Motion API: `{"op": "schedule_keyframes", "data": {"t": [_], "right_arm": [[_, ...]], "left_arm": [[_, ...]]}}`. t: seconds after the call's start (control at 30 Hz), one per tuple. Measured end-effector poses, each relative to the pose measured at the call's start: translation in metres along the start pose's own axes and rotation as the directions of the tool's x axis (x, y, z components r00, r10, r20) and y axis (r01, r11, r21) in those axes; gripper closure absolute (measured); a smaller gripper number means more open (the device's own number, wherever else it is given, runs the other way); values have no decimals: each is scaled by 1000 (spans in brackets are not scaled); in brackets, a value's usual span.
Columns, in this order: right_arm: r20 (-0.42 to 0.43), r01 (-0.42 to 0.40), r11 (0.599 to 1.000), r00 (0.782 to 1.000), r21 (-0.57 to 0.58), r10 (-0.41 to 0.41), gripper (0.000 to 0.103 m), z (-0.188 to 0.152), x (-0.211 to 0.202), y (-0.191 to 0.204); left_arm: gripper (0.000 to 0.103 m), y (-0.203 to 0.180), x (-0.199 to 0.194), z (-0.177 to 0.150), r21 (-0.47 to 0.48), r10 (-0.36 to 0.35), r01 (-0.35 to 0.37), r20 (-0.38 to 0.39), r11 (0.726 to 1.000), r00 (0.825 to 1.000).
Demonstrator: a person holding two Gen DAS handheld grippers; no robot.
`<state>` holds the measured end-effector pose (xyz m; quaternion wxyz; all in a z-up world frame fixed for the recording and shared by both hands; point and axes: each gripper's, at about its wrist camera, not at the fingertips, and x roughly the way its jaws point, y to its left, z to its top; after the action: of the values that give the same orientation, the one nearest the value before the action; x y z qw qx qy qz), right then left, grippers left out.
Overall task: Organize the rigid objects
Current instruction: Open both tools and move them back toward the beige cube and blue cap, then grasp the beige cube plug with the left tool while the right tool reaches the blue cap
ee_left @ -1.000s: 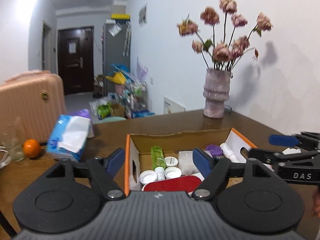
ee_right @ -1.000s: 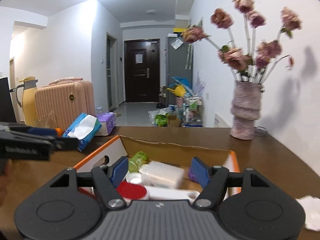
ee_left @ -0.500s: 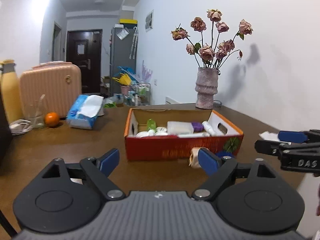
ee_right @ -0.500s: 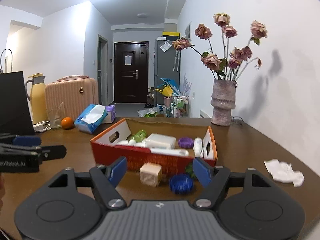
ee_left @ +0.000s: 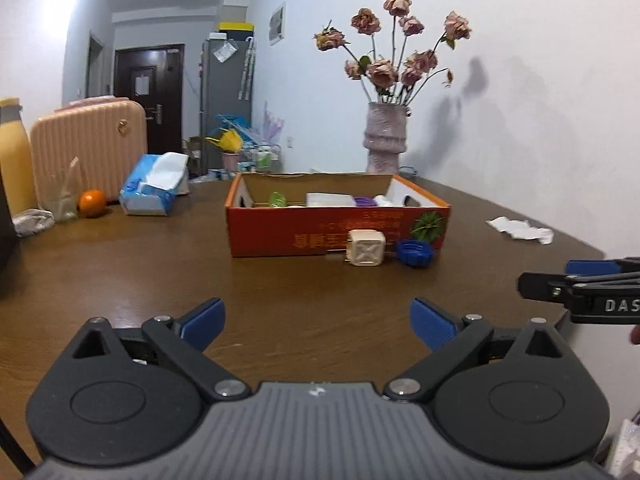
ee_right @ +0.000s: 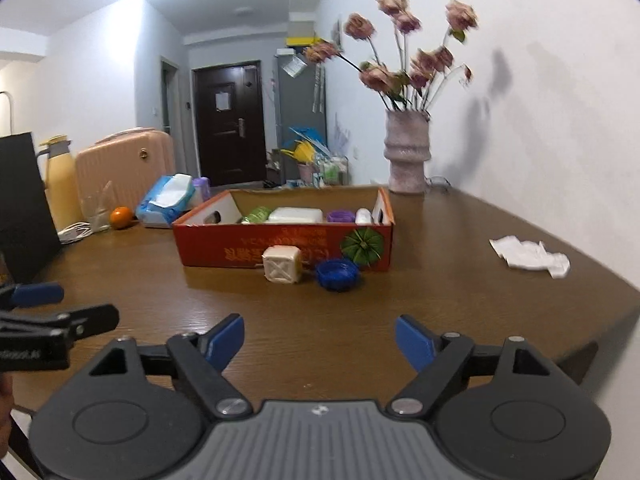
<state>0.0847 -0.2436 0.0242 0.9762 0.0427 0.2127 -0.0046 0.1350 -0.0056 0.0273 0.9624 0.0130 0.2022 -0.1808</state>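
Two strays sit just in front of the orange cardboard box point(ee_left: 280, 236): beige cube charger point(ee_left: 366, 253), blue ribbed cap point(ee_right: 337, 275). Left gripper point(ee_left: 316, 320) and right gripper point(ee_right: 319, 340), jaws just opened wide, hold nothing. Next, I'd guess: grab one.

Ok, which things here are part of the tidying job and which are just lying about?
Job: orange cardboard box, cream plug adapter, blue bottle cap.

Lying about: vase of dried roses, tissue pack, orange, crumpled paper, pink suitcase.

Surfaces before my jaws: wood, cardboard, plastic.
Glossy wood-grain table point(ee_left: 120, 280); matt printed cardboard box point(ee_left: 304, 236); ribbed blue plastic cap point(ee_right: 337, 274); crumpled white paper point(ee_right: 530, 257); rough-textured vase point(ee_left: 385, 142).
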Motion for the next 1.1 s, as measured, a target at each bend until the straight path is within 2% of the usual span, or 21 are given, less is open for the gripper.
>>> {"op": "schedule_keyframes", "data": {"t": [0.27, 0.4, 0.57, 0.77, 1.1], "right_arm": [[6, -12, 1000, 1000, -16, 12, 22, -1, 1, 4], [-6, -13, 1000, 1000, 2, 13, 22, -1, 14, 0], [-27, -15, 1000, 1000, 0, 15, 22, -1, 38, -5], [-82, -4, 999, 997, 32, 7, 22, 6, 86, -23], [-155, -19, 1000, 988, 4, 19, 25, 47, 192, -37]], "left_arm": [[2, 6, 2, 1, -22, 10, -10, -10, 1000, 1000], [2, -4, 12, 10, 29, 7, -7, 11, 1000, 1000], [1, -15, 41, 25, 52, 8, -8, -4, 999, 1000], [1, -19, 86, 29, 73, -1, 7, -76, 997, 997], [1, -25, 174, 44, 119, -29, 52, -184, 992, 983]]}}
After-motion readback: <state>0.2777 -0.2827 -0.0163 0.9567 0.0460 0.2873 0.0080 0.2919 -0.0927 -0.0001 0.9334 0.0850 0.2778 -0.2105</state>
